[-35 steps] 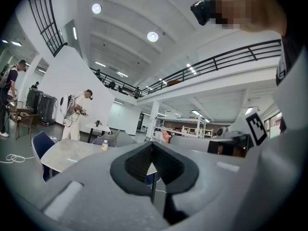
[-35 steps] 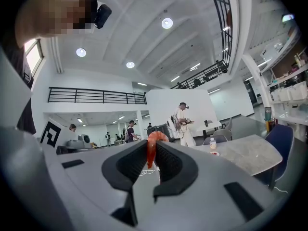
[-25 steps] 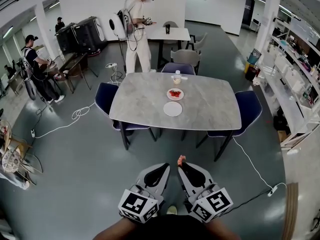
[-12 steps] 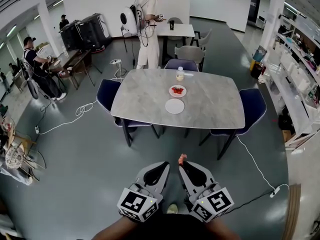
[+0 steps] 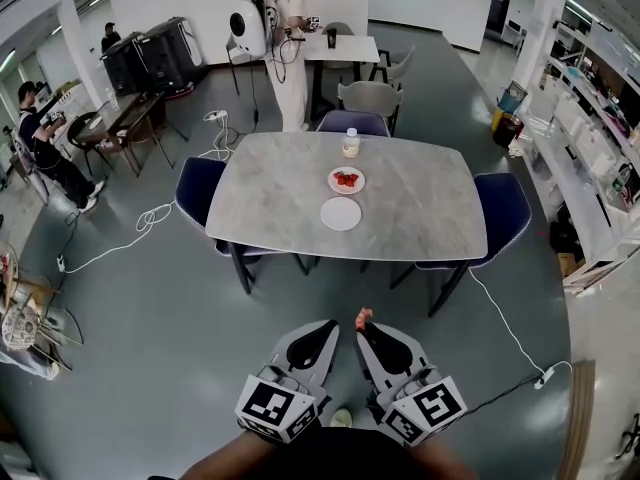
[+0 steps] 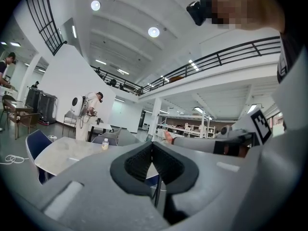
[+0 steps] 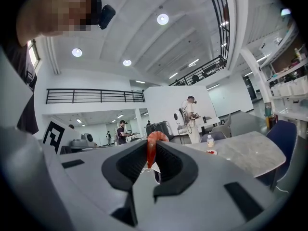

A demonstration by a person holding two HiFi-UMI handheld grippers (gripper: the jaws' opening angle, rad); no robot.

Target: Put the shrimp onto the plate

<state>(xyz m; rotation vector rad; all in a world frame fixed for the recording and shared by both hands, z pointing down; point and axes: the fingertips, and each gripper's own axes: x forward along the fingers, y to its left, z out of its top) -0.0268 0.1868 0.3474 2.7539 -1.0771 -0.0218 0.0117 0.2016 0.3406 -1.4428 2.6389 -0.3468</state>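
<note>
My right gripper (image 5: 364, 325) is shut on an orange shrimp (image 7: 151, 149), which sticks up between its black pads (image 7: 164, 160); the shrimp (image 5: 362, 317) shows at the jaw tips in the head view. Beside it my left gripper (image 5: 331, 328) is shut with nothing in it (image 6: 151, 148). Both are held level over the grey floor, well short of the marble table (image 5: 420, 213). On the table lie an empty white plate (image 5: 341, 214) and, just behind it, a plate with red shrimp (image 5: 346, 180).
A small bottle (image 5: 351, 143) stands at the table's far edge. Dark blue chairs (image 5: 501, 211) flank the table. White cables (image 5: 140, 224) run across the floor. A person in white (image 5: 288, 43) stands beyond the table; shelves (image 5: 590, 158) line the right side.
The table and plates have shifted slightly left and nearer in the head view as I moved toward them. Both grippers keep their pose; the shrimp stays in the right one.
</note>
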